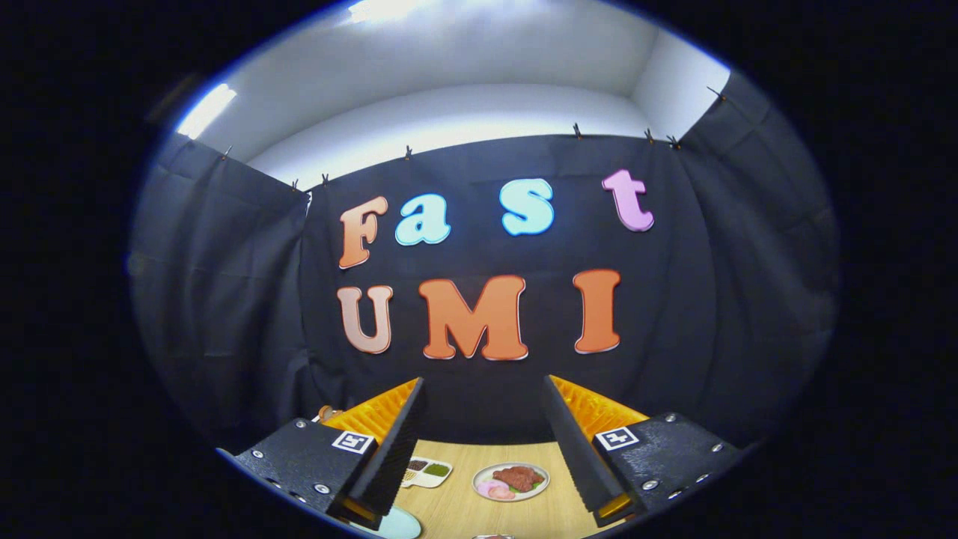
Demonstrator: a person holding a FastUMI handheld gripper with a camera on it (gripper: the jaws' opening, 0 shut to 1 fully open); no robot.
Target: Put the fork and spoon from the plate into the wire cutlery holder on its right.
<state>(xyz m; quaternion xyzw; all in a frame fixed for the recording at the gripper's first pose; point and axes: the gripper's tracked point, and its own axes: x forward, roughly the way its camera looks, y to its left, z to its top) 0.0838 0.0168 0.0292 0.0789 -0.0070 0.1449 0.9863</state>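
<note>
Gripper [483, 442] released, fingers spread wide and empty, at lower centre. Between them on the wooden counter [456, 509]: a plate of food [511, 481] and a small divided dish [426, 471].

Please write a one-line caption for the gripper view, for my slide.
Open gripper held high above a wooden table, its fingers framing a plate of food and a small sauce dish.

Your claw [483, 382] hangs spread wide, gripping nothing; a pale plate [397, 525] peeks out at seven o'clock, beneath its left finger.
</note>
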